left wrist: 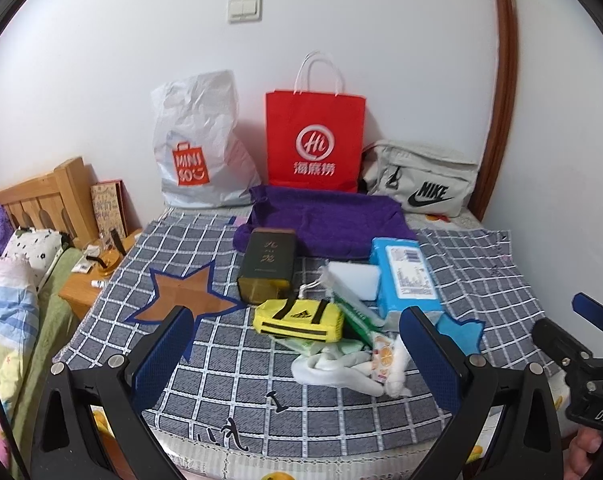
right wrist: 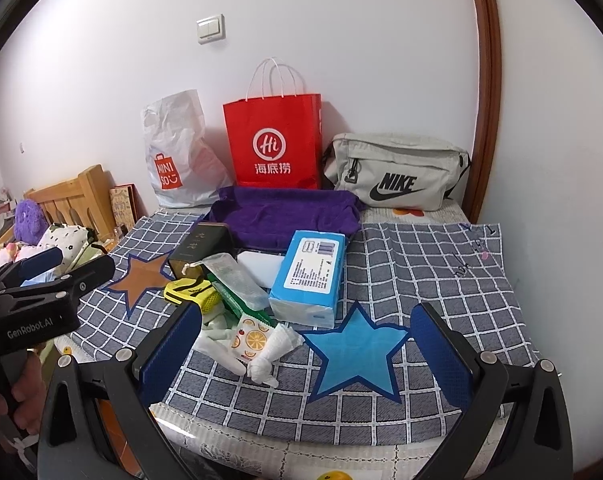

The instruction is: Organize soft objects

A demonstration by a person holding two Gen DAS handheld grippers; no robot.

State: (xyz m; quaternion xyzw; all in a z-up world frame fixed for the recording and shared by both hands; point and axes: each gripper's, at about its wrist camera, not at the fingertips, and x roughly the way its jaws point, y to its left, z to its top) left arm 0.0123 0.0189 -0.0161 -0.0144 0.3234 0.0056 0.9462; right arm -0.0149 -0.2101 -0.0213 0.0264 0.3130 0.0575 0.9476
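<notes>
Both claws, left claw [left wrist: 297,354] and right claw [right wrist: 307,348], spread and empty, hover before the heaped white socks [left wrist: 341,368], for unobstructed approach.

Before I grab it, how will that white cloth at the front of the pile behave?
The white cloth lies crumpled and limp, so it will probably droop and trail from the gripper. It looks light. It overlaps the orange-print packet, which may drag along.

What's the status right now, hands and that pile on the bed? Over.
Left gripper and right gripper open, holding nothing. Soft pile untouched on checked cloth. Dark tin sits among it.
</notes>
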